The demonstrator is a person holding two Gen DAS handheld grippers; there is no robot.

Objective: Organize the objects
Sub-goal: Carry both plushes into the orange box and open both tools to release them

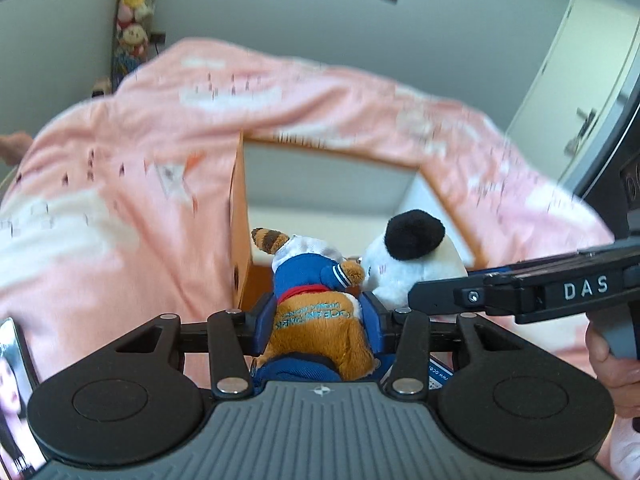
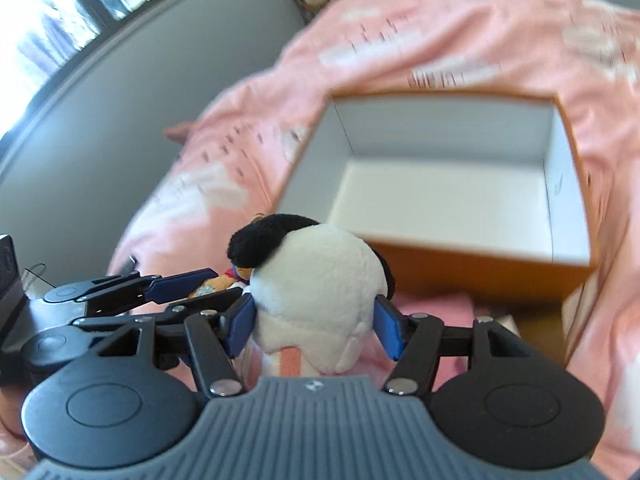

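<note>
Brown raccoon plush (image 1: 320,328) sat clamped in the left tongs (image 1: 318,320), the panda plush (image 2: 320,292) pinched in the right tongs (image 2: 316,320), both held beside the orange box's (image 2: 480,260) near edge on the pink bed (image 2: 240,140), probably for dropping in

Brown raccoon plush (image 1: 316,320) (blue jacket), white panda plush (image 2: 320,292), open orange box (image 2: 472,258)

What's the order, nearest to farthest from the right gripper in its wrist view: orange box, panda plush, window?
1. panda plush, held between the right gripper fingers.
2. orange box, ahead, slightly right, open on the pink blanket.
3. window, far upper left.
</note>
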